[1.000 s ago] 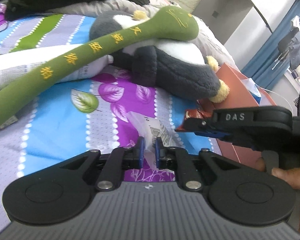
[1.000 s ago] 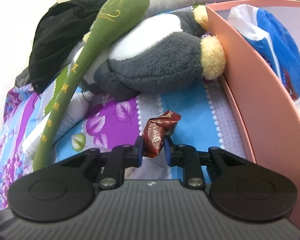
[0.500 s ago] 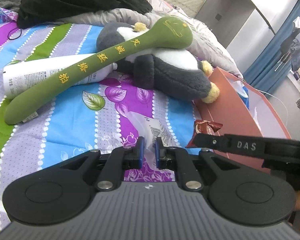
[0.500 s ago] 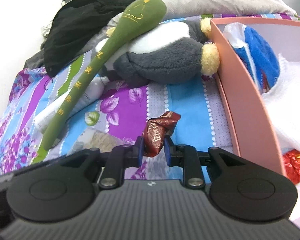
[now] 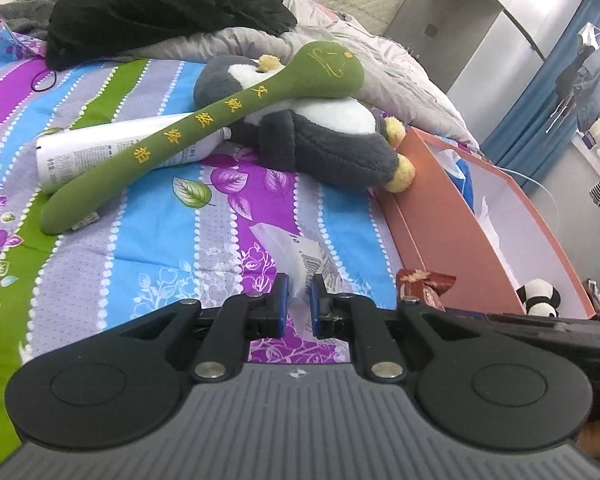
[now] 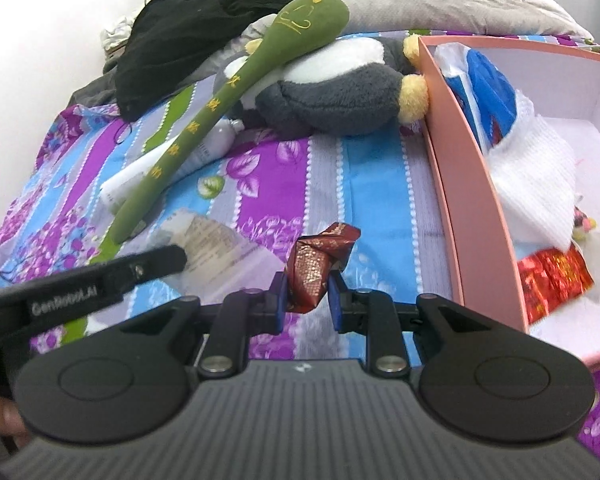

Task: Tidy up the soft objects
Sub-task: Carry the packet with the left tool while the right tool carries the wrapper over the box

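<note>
My left gripper is shut on a clear plastic packet with a printed label, held above the bedsheet. My right gripper is shut on a crumpled red-brown foil wrapper; the wrapper also shows in the left wrist view. A grey and white penguin plush lies farther back with a long green plush stick across it. A pink open box stands to the right, holding a blue bag, white cloth and a red packet.
A white tube lies under the green stick. Black clothing and a grey quilt are piled at the far end of the bed. A small panda toy sits in the box's near corner.
Both grippers have pulled back and risen with their loads, so more of the bed and the box interior shows. The plush toys have not moved.
</note>
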Demonstrator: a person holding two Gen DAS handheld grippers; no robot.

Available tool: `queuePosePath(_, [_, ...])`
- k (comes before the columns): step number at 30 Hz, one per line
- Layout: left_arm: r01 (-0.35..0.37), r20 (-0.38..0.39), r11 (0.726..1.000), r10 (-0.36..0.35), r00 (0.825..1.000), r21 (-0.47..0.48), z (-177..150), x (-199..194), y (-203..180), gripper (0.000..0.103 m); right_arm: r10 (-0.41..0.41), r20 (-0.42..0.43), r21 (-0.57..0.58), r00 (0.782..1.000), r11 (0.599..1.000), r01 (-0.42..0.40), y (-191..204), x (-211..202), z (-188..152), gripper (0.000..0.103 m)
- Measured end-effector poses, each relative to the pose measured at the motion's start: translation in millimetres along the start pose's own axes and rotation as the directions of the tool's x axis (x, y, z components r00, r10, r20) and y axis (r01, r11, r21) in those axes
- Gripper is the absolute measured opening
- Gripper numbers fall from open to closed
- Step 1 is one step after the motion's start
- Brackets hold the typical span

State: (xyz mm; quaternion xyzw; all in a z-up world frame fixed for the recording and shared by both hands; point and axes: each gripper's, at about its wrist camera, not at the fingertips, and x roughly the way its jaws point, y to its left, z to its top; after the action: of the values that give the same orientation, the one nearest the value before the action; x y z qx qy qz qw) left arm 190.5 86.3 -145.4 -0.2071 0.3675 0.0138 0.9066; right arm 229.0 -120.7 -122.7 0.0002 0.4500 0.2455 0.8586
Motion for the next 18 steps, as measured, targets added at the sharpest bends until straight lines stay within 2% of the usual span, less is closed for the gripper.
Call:
queuePosePath(4, [0.007,-0.001,1.000,-0.007,1.000,0.007,-4.9,-11.3,-4.1,0.013,0.000,0.005,-0.029,1.000,1.000,0.000,6.0,-12.9,-12.1,0.025])
queuePosePath(11, [0.019,-0.014,1.000,-0.019,1.000,0.015,-16.8,-25.4,-11.3,0.013,0.007,0.005,-0.015,1.000,1.000,-0.007,4.7,-28.9,-27.5,0.025])
queuePosePath(14, [0.052,-0.018,0.999,-0.052,0.998,-0.008,-16.5,-31.8,-13.8,0.013,0.011,0.009,0.000,1.000,1.000,-0.011,-0.1,-37.2,-28.5,0.025])
queuePosePath(18, [0.055,-0.003,0.998,-0.055,0.998,0.012,-6.3,-38.3,-24.4,0.013,0.007,0.032,0.002,0.999,1.000,-0.007,-5.1,-48.4,-20.6,0.025])
